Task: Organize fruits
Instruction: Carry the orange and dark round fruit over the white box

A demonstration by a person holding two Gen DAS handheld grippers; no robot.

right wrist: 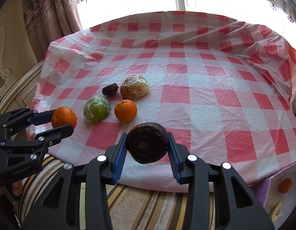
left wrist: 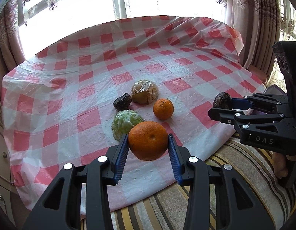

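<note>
**Both grippers loaded, fruit lifted off the cloth**

The left gripper (left wrist: 148, 143) is pinching a large orange (left wrist: 148, 140) between its blue pads, and the fruit hangs clear of the checked tablecloth (left wrist: 71, 115). Off to its right, the right gripper (right wrist: 147, 143) is clamped on a dark, wrinkled round fruit (right wrist: 147, 142), also held above the cloth, near the table's front edge.

Just beyond the left gripper's tips lie a plastic-wrapped green fruit half (left wrist: 126, 122), a smaller orange (left wrist: 163, 108), a small shrivelled dark fruit (left wrist: 122, 101) and a wrapped yellowish half (left wrist: 145, 91), clustered together.

This looks like the carrying step: both picks made, nothing set down yet. A purple box (right wrist: 270, 191) sits low to the right gripper's right, an orange (right wrist: 285, 185) showing on or in it, I can't tell which. If that is the destination, the next move calls for swinging each load across, low and steady.
</note>
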